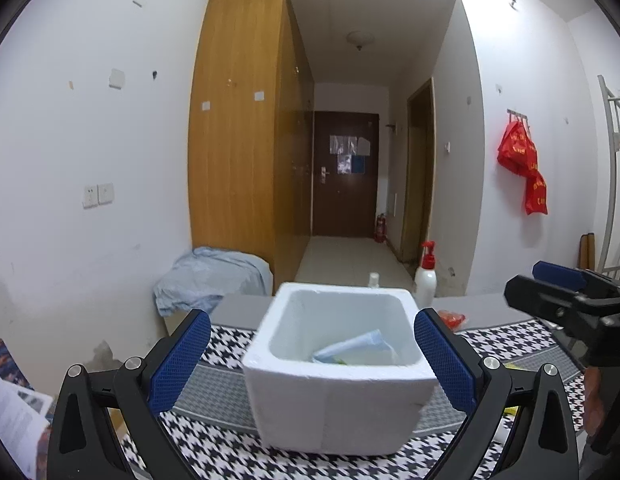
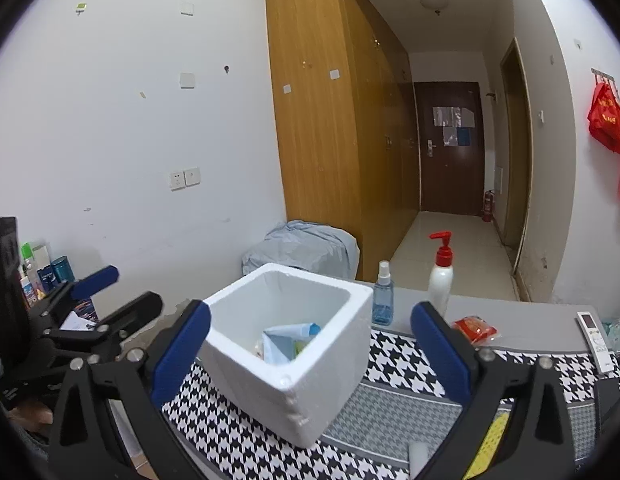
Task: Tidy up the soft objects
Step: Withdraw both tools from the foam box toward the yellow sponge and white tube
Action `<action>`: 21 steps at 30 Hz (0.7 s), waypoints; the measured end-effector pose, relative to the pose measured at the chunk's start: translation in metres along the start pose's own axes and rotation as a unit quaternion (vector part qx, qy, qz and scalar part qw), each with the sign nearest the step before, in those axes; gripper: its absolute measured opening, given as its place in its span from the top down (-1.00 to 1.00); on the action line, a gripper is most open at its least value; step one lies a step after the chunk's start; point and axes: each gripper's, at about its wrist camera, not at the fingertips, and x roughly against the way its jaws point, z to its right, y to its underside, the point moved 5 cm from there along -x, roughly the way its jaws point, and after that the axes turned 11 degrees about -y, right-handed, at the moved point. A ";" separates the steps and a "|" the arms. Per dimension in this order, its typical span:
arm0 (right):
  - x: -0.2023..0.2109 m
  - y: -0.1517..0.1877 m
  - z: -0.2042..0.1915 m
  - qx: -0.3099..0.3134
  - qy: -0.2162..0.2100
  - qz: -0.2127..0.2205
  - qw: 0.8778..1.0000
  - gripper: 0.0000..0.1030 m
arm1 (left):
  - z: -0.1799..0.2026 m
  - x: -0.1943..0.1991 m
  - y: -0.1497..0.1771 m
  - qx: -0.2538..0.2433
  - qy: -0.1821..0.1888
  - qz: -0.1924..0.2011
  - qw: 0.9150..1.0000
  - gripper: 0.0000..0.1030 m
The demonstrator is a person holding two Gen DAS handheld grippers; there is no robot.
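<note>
Counted beside one foam box [image 2: 293, 344]: two bottles, spray [image 2: 382, 296] and pump [image 2: 440, 276]; one red packet [image 2: 475, 328]; one remote [image 2: 594, 336].

Pkt [image 2: 283, 342] in box [image 2: 310, 396]; bottles [image 2: 440, 280] behind.

A white square foam box [image 2: 293, 364] holds a pale blue soft packet [image 2: 283, 342]. Beneath the box lies a black-and-white houndstooth cloth [image 2: 406, 364] with grey panels. Behind the box, the white pump bottle [image 2: 440, 280] has a red top.
</note>
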 end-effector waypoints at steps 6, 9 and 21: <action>0.017 0.009 0.009 -0.009 0.004 0.013 1.000 -0.99 | 0.016 0.000 0.012 -0.013 0.007 -0.013 1.000 -0.98; 0.020 0.014 0.010 -0.014 0.008 0.016 1.000 -0.99 | 0.018 0.004 0.012 -0.013 0.015 -0.003 1.000 -0.98; 0.032 0.033 0.018 -0.016 0.026 0.015 0.999 -0.99 | 0.024 0.004 0.019 0.000 0.026 0.005 1.000 -0.98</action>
